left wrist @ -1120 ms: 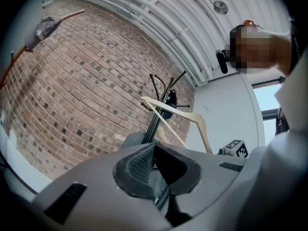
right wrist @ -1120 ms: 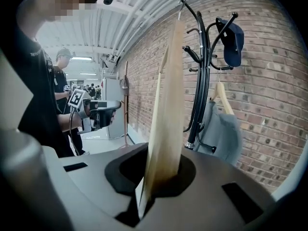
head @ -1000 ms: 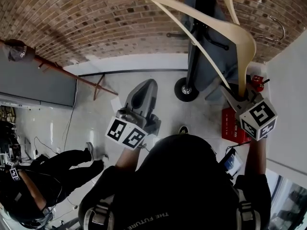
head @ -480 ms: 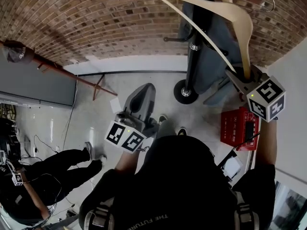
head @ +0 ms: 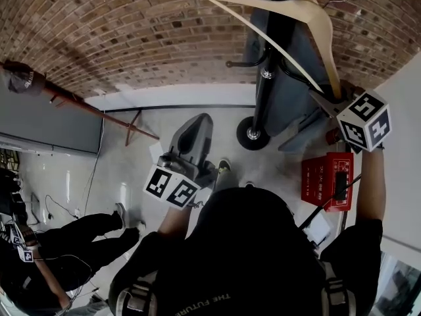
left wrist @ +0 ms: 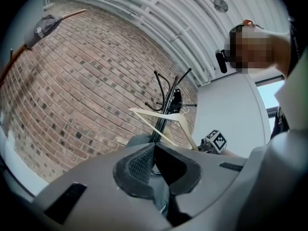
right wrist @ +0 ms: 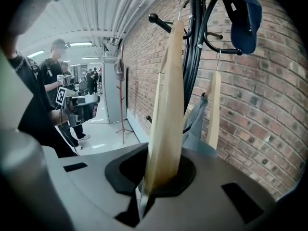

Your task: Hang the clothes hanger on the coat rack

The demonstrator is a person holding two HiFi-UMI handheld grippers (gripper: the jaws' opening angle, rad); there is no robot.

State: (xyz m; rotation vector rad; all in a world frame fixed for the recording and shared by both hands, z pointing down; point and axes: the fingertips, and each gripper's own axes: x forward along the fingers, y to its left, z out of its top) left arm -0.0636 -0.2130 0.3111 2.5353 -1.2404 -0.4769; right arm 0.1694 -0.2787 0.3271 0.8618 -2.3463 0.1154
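Observation:
A cream wooden hanger (head: 299, 18) is held high against the black coat rack pole (head: 271, 51). My right gripper (head: 331, 101) is shut on one end of the hanger's arm, just right of the pole. In the right gripper view the wooden arm (right wrist: 166, 124) rises from between the jaws of that gripper (right wrist: 161, 177), its wire hook (right wrist: 182, 1) up among the rack's curved hooks (right wrist: 197, 28). My left gripper (head: 199, 121) hangs lower at centre, shut with nothing in it, pointing toward the rack (left wrist: 166, 100).
A navy cap (right wrist: 245, 18) and a second hanger (right wrist: 214, 109) with a grey-blue garment (right wrist: 195, 124) hang on the rack. A red box (head: 327, 180) lies on the floor to the right. A brick wall (head: 131, 31) stands behind. Another person (head: 59, 255) is at lower left.
My right gripper has lifted the hanger higher and closer to the rack's top, the hook moving left toward the pole. The left gripper has barely moved.

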